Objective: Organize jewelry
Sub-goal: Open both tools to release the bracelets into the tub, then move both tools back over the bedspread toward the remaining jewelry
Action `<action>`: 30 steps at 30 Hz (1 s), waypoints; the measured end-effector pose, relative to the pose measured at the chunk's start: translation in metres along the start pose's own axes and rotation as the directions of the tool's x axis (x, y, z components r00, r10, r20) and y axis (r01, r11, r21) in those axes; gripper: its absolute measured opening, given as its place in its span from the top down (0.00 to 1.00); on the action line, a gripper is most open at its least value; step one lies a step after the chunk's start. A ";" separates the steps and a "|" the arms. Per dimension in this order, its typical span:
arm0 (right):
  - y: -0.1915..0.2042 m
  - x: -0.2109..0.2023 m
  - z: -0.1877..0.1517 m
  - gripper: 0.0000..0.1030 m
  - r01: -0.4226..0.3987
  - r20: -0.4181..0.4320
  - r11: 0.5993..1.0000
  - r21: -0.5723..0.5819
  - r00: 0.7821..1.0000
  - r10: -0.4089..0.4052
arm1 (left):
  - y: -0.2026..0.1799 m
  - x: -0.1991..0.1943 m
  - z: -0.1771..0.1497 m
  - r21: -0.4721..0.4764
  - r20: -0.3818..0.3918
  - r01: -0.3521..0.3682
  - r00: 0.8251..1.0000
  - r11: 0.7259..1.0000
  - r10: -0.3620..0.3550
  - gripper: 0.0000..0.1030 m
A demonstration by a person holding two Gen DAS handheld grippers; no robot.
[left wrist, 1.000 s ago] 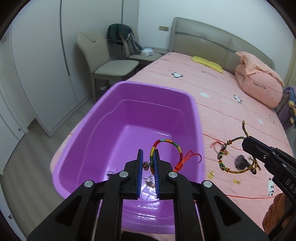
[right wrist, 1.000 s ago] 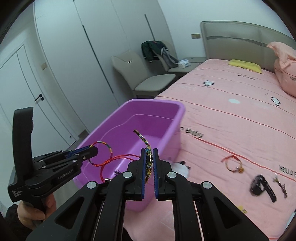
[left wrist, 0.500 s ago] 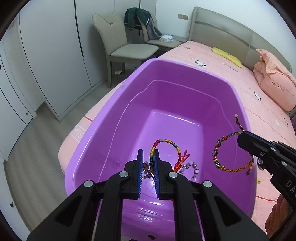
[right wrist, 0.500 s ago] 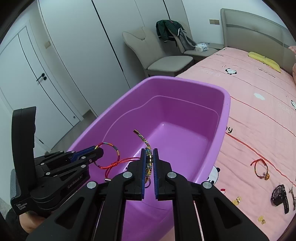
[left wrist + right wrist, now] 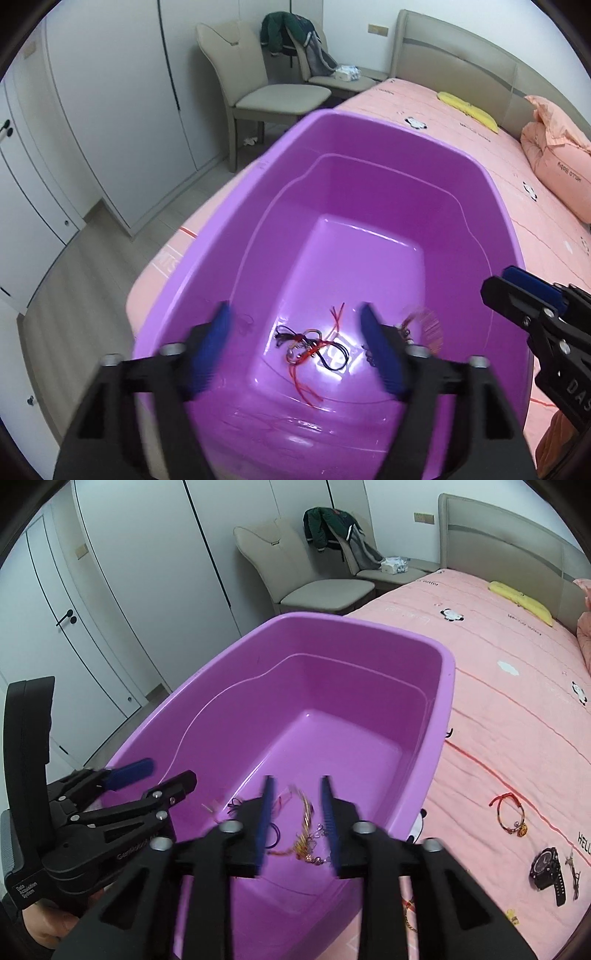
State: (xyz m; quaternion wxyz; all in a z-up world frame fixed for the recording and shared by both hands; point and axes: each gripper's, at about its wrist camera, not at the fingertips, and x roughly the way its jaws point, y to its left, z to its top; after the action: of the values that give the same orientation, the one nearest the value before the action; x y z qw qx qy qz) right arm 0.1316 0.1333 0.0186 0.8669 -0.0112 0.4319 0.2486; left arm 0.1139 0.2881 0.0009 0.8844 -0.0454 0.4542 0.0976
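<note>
White wardrobes (image 5: pixel 110 110), beige chair (image 5: pixel 266 88), pink bed (image 5: pixel 517 701), wood floor (image 5: pixel 74 280)

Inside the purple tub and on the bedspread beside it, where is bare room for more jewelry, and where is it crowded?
The purple tub has a bare floor toward its far end. Its near end is crowded: tangled cord bracelets lie there, under both open claws. On the pink bedspread, the stretch toward the headboard is bare; the near part holds a red bracelet and a black watch.
</note>
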 end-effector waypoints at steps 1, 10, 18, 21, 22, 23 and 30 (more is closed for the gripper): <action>0.000 -0.003 0.000 0.62 0.001 0.007 1.000 -0.002 1.000 -0.001 | 0.002 -0.003 0.000 -0.007 0.015 -0.004 1.000 1.000 0.004 0.18; -0.008 -0.015 -0.003 0.59 -0.018 0.015 1.000 0.015 1.000 0.017 | 0.013 -0.013 -0.002 -0.053 0.004 -0.030 1.000 0.998 0.031 0.09; -0.010 -0.035 -0.015 0.56 -0.038 0.035 0.999 0.030 0.999 0.037 | 0.009 -0.032 -0.009 -0.048 0.022 -0.029 0.999 0.998 0.030 0.08; -0.012 -0.046 -0.022 0.54 -0.047 0.050 0.998 0.041 0.998 0.044 | 0.007 -0.040 -0.013 -0.051 0.034 -0.022 0.999 0.998 0.024 0.08; -0.014 -0.049 -0.024 0.54 -0.052 0.053 0.998 0.047 0.997 0.049 | 0.006 -0.043 -0.015 -0.049 0.037 -0.018 0.999 0.999 0.020 0.08; -0.015 -0.052 -0.027 0.53 -0.056 0.055 0.997 0.052 0.997 0.053 | 0.004 -0.046 -0.017 -0.047 0.038 -0.017 0.999 0.999 0.019 0.08; -0.027 -0.076 -0.046 0.50 -0.071 0.080 0.994 0.085 0.995 0.064 | -0.014 -0.060 -0.029 -0.042 0.031 0.021 0.999 0.999 -0.020 0.07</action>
State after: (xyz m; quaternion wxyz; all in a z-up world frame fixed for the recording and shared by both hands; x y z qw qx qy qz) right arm 0.0713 0.0670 0.0414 0.8737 0.0511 0.4087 0.2587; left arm 0.0596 0.2617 0.0330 0.8910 -0.0670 0.4381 0.0989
